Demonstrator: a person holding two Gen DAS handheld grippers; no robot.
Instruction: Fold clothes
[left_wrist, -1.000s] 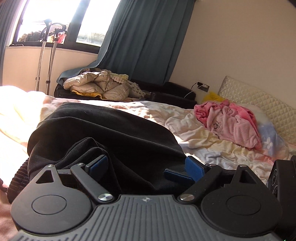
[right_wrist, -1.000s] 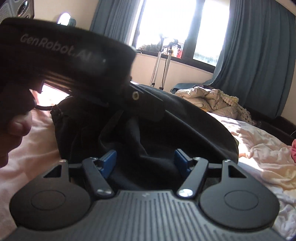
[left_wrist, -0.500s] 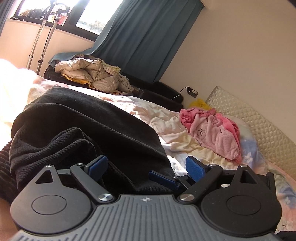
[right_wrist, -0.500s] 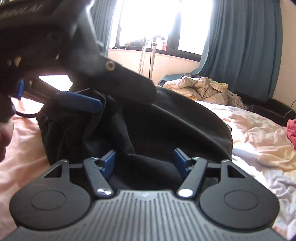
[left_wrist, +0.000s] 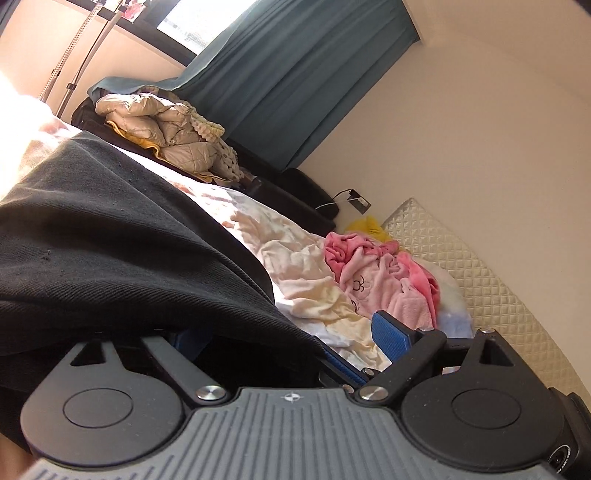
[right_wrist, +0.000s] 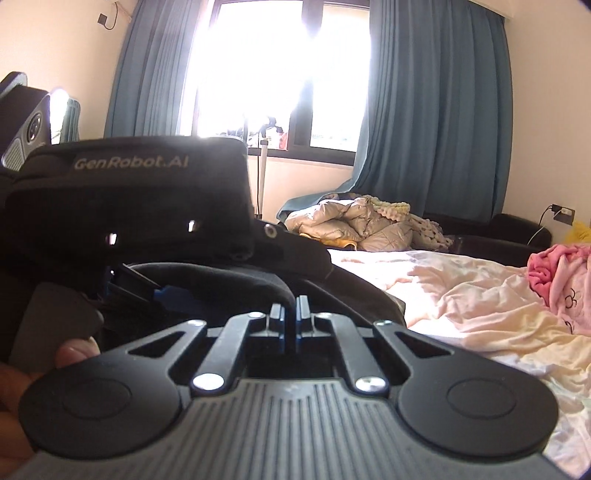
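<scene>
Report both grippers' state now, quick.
Left gripper: open, the black twill garment draped over one finger, nothing clamped.
Right gripper: shut on a fold of the black twill garment.

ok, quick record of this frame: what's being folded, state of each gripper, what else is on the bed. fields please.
garment: black garment, spread on the bed
left gripper: open, black fabric draped over its left finger
right gripper: shut on a fold of the black garment
gripper spacing: close together, the left one shows just left of the right one in the right wrist view
bedsheet: pale, crumpled
other clothes: pink garment near the quilted pillow; beige jacket beyond the bed
</scene>
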